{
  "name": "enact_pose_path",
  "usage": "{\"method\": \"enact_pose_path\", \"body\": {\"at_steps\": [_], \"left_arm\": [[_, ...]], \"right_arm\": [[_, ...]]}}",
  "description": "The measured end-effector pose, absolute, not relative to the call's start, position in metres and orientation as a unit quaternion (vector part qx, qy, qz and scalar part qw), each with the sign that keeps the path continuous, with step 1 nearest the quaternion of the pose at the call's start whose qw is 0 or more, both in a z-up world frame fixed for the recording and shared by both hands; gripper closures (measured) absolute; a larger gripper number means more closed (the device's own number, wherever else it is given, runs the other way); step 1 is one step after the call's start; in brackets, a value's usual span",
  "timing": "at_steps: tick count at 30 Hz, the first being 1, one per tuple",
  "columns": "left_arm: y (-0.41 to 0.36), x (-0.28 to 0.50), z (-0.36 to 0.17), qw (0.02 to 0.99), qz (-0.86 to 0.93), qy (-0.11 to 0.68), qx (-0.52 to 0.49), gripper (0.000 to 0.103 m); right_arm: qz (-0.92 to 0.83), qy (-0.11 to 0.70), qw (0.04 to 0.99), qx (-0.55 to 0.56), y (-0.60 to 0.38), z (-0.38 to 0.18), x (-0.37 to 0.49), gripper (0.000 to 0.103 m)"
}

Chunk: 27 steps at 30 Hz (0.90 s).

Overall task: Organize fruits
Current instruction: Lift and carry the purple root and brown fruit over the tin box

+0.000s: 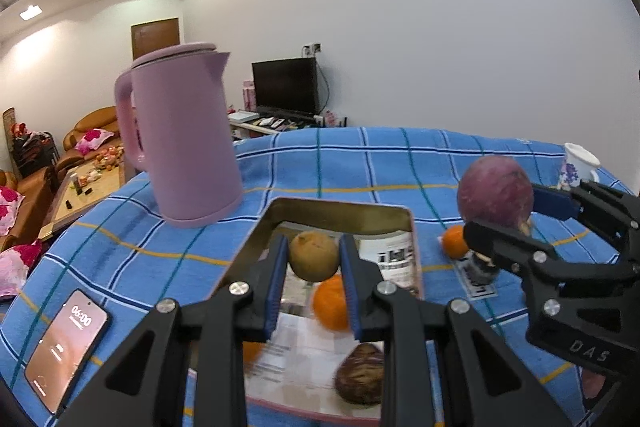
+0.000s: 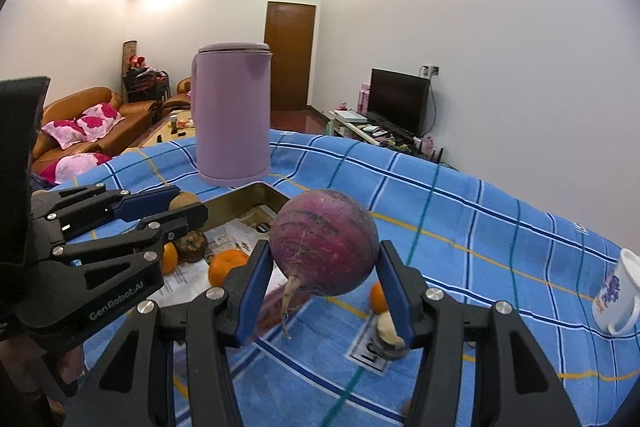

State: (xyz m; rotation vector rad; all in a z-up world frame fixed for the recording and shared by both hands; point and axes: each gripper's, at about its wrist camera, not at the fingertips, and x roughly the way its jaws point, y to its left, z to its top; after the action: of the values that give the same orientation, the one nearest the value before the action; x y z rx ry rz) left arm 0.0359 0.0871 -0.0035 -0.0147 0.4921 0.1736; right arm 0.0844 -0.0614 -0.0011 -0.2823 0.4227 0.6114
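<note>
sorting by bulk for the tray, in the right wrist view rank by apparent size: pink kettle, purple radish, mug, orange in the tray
1. pink kettle
2. purple radish, though it sits nearest the camera, so its real size is unsure
3. mug
4. orange in the tray, smallest

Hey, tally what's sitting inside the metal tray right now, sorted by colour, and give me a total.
Orange round fruits: 2
Greenish-brown round fruit: 1
Dark brown wrinkled fruit: 1
Total: 4
</note>
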Motion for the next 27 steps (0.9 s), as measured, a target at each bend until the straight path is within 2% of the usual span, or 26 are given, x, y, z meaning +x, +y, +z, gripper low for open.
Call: {"method": "enact_pose_path", "body": {"at_steps": [27], "left_arm": [[0.129, 0.049, -0.02, 0.95, 0.12, 0.288, 0.0, 0.075]], "right_arm": [[0.343, 0.251, 0.893, -0.147, -0.003, -0.021, 0.1, 0.048]]}}
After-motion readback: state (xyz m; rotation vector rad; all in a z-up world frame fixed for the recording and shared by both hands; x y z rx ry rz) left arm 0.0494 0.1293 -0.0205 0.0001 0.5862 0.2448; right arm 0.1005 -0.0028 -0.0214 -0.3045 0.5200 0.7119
